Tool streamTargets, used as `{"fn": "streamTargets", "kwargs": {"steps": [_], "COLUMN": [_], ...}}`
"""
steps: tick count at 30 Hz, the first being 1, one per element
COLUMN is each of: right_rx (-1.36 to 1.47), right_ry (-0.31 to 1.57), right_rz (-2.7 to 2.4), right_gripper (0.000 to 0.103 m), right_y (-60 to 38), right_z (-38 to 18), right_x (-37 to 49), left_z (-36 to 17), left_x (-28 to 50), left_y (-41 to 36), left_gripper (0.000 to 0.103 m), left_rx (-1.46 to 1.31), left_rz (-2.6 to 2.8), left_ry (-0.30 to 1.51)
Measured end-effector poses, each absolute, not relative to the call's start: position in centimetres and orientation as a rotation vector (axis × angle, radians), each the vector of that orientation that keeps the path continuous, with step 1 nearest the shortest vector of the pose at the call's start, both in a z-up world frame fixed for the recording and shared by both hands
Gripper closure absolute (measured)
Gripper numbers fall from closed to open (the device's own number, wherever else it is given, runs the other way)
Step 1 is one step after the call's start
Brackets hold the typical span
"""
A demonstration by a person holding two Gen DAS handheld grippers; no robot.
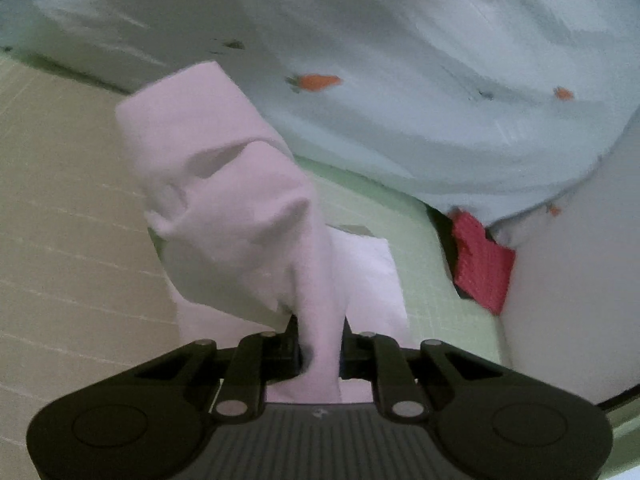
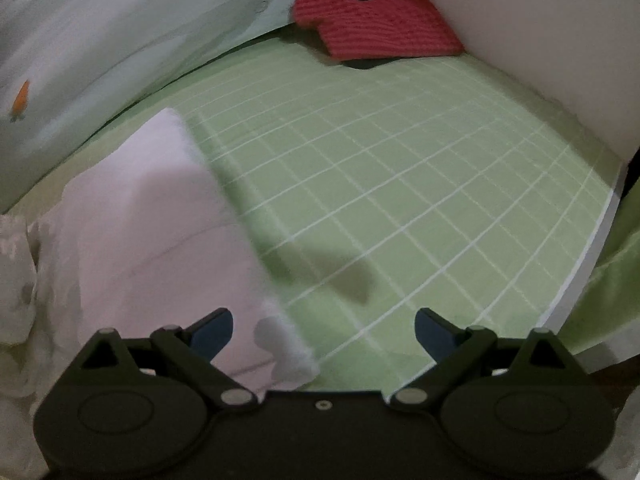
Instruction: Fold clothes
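Left claw (image 1: 320, 354) clenches a lifted pale pink garment (image 1: 224, 200); right claw (image 2: 324, 330) hangs released over the green mat (image 2: 400, 184).

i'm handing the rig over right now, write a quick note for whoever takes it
Left tool: shut on the pale pink garment, a bunched part pinched between the fingers and lifted off the green grid mat.
Right tool: open, holding nothing, hovering over the garment's near edge and the mat.
Things: the rest of the pink garment lies flat on the mat in the right wrist view. A red knit piece sits at the far side, looking already folded. A light sheet with carrot print hangs behind.
Done: garment gripped on one side.
Left: probably grip with the right tool and complete the fold.
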State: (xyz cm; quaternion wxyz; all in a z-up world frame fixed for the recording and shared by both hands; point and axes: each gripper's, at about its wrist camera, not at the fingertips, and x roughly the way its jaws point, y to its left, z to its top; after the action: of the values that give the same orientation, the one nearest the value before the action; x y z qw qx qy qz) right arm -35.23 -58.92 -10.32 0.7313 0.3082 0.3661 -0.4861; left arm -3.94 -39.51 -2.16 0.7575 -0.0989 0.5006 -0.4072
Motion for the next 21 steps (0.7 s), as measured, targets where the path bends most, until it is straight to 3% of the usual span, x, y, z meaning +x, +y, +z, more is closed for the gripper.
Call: {"fn": "streamTargets", "kwargs": {"steps": [15, 19, 21], "right_rx": [0.639, 0.658, 0.662], "right_ry": [0.775, 0.792, 0.791], "right_rz": [-0.893, -0.895, -0.901], "right_gripper": [0.004, 0.004, 0.004], "right_y": [-64.0, -64.3, -64.4], "right_z": [-9.6, -10.0, -10.0], "right_x": [-32.1, -32.2, -32.4], "left_z": [-3.6, -7.2, -8.4], "left_x": [-7.7, -7.8, -7.7], "left_y": [-48.9, -50.9, -51.6], "left_gripper": [0.085, 0.053, 0.052], "left_rx": [-0.135, -0.211, -0.208], "left_rz": [-0.841, -0.856, -0.832], "left_ry": [1.12, 1.218, 1.29]}}
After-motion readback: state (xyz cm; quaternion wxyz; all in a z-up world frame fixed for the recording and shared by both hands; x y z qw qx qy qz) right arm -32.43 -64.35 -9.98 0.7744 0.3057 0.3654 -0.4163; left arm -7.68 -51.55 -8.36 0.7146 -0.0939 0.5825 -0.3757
